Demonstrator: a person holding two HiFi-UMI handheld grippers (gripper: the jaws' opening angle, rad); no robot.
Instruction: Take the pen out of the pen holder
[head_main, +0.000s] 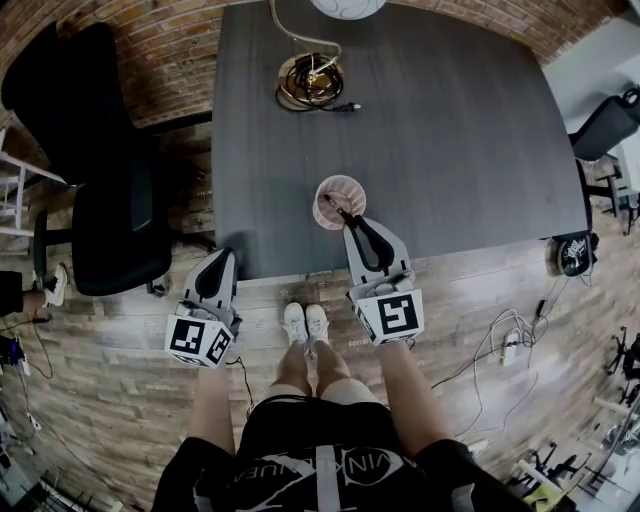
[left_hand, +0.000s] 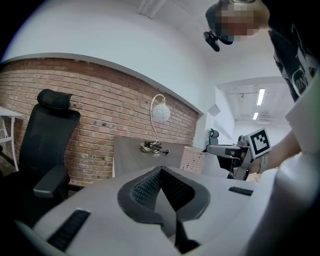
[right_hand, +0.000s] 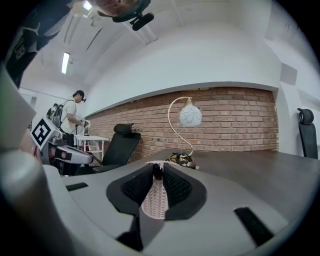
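**Pen gripped at the holder by the desk's near edge**

Nearest, the left gripper (head_main: 224, 256) is held at the near-left corner of the desk (head_main: 450, 130). Its jaws are seen closed tip to tip in its own view, and nothing is caught between them.

The right gripper (head_main: 349, 222) is held just inside the near edge, about midway along it, and is pointed toward the far edge. Its jaws are drawn almost together, and the dark top end of the pen (right_hand: 157, 171) is pinched between the pads. The pen (head_main: 336, 207) is seen leaning out of the holder (head_main: 322, 212) toward this gripper, with its lower part still inside the cup.

The holder, a pale pink mesh cup, is stood upright close to the near edge and directly ahead of the right gripper's tips. Its wall is visible between and beyond the jaws in the right gripper view.

The middle of the desk is left bare.

At the far edge, left of centre, a lamp (right_hand: 190, 114) with a round white shade on a curved stem is placed, and a black cable (head_main: 312, 85) is coiled around its base.

Off the left edge, a black chair (head_main: 110, 200) is stood on the wooden floor (head_main: 500, 290).
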